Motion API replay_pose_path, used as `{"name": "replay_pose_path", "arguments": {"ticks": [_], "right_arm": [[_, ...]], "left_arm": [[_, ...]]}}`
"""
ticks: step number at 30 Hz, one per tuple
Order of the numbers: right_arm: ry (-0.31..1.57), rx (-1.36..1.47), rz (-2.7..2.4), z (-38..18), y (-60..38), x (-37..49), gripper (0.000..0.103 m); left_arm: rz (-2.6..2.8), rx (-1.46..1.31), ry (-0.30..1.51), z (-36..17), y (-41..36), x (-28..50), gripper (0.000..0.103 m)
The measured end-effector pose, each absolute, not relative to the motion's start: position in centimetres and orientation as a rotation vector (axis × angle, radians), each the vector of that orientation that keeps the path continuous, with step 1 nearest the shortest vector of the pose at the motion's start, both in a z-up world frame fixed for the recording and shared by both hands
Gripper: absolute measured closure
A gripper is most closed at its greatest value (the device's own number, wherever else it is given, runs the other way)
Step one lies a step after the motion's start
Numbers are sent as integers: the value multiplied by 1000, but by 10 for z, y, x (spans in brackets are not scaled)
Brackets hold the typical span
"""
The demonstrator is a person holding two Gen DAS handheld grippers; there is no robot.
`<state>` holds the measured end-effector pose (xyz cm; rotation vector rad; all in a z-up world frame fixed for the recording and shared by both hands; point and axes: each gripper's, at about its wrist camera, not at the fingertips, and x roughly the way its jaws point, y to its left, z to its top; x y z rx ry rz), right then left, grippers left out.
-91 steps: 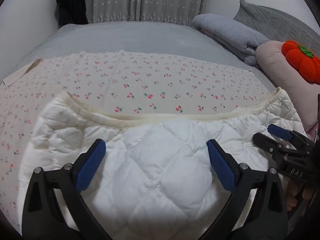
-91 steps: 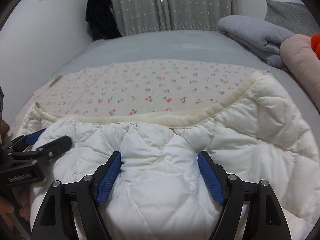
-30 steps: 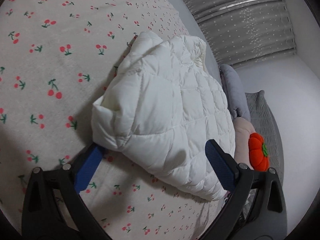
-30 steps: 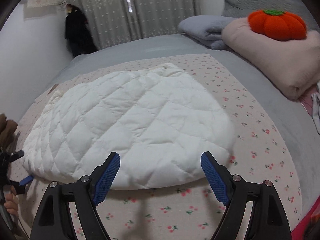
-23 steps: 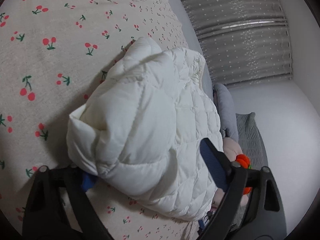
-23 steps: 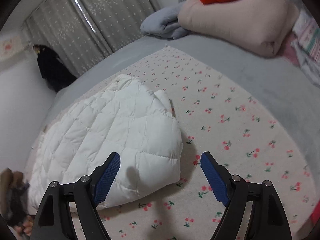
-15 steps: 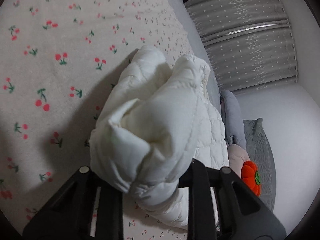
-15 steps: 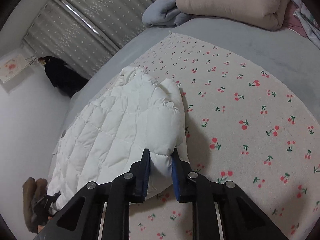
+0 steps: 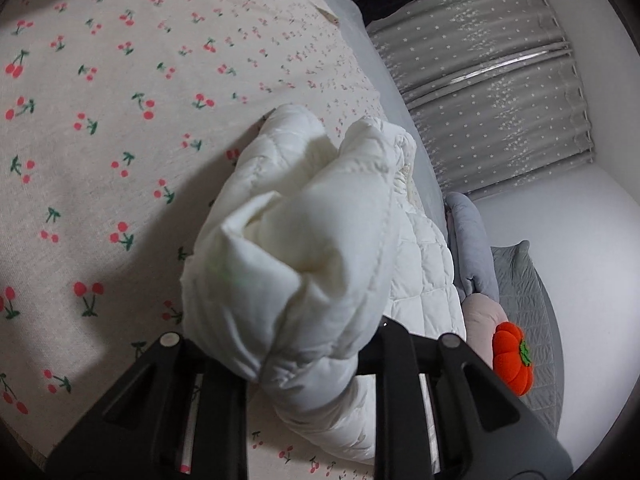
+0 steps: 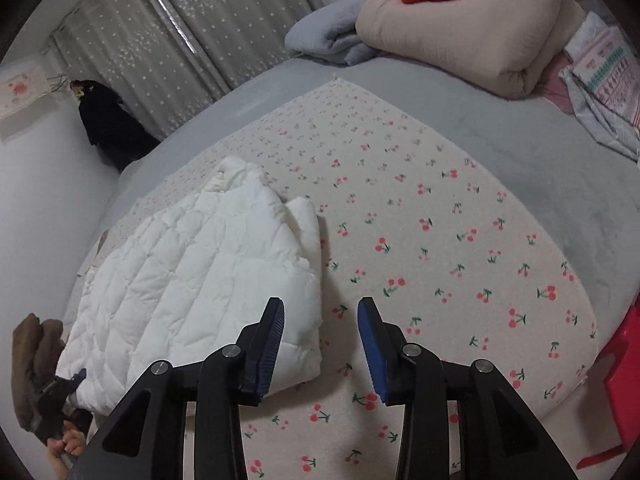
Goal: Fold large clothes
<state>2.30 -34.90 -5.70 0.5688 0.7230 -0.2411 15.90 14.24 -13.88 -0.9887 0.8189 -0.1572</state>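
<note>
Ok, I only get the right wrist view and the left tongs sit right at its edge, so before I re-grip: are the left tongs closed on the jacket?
Observer: Yes. The left tongs are shut on a bunched end of the white jacket, and the fabric bulges over both pads.
Operator: Is that end lying on the sheet or lifted?
Observer: It looks lifted. The bunch casts a broad shadow on the cherry sheet beside it.
</note>
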Motion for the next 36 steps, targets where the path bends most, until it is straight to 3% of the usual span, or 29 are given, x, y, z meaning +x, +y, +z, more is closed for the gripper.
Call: {"name": "replay_pose_path", "arguments": {"ticks": [2,6,12,16,21,28,36], "right_arm": [[674,518,-200,-39,-327,31,51],[621,415,-56,-19,-267,67,50],[599,347,188,-29,-193,120,69],[703,292,210,-56,-166,156,78],[832,348,274,-97,-167,174,78],[861,505,373,-130,-189,184,80],[861,669,459,-151,-216,187,83]], "left_arm": [[-157,-971,792,-134,139,158,80],[-154,-929,753,-126,136,155,80],[-176,-904,728,-121,135,157,80],[-202,-906,704,-123,142,149,81],[-267,-861,646,-103,138,145,81],[-521,-722,547,-46,93,139,81],[-902,-473,605,-15,-16,156,80]]}}
